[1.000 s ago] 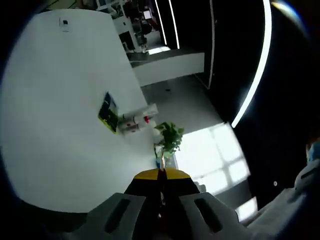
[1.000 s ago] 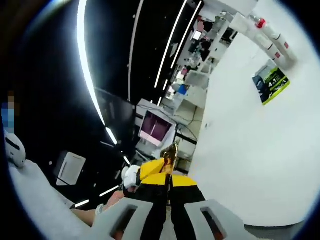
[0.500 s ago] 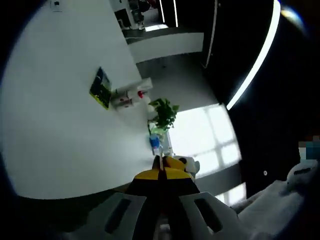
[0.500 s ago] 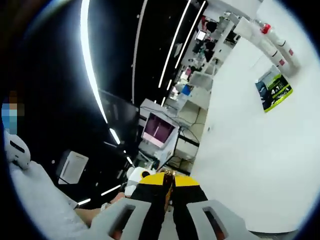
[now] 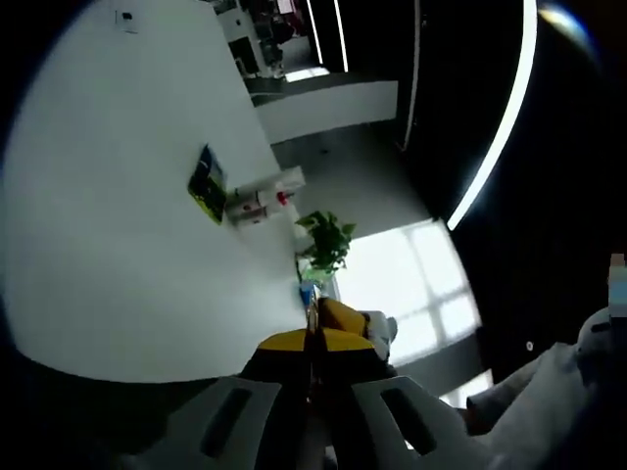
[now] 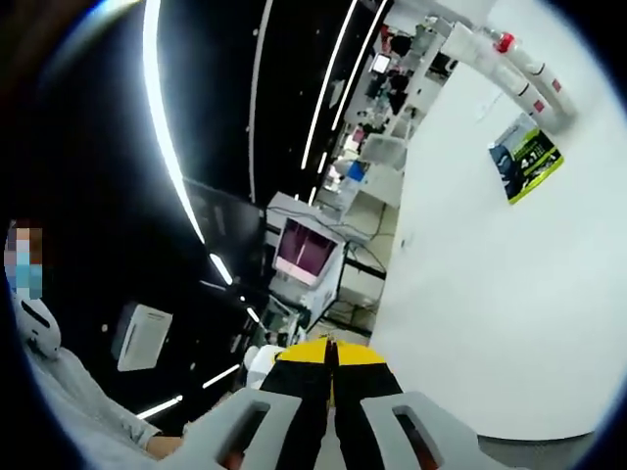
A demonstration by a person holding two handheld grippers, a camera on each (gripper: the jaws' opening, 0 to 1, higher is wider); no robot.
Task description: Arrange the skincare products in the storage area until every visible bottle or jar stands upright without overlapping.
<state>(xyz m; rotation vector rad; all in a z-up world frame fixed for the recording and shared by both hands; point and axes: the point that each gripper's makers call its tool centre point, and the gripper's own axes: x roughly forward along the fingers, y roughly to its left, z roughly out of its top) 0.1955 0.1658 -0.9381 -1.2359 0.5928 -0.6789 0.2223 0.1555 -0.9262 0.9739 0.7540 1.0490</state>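
Both the left gripper (image 5: 313, 338) and the right gripper (image 6: 331, 345) are pointing away with yellow-tipped jaws pressed together, gripping nothing. No skincare bottle is identifiable; a potted plant (image 5: 326, 246) is standing beside a white wall (image 5: 108, 196) bearing a green poster (image 5: 207, 184).

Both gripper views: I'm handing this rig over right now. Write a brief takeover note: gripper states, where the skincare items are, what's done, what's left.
Left gripper: jaws shut, nothing held, aimed at a white wall and a potted plant.
Right gripper: jaws shut, nothing held, aimed at a room with a monitor.
Skincare products and storage area: neither camera is pointed at them, so their state can't be judged.
Done: nothing confirmable.
Left: bring both grippers down to the workspace, then stand each bottle and jar upright, not overlapping.
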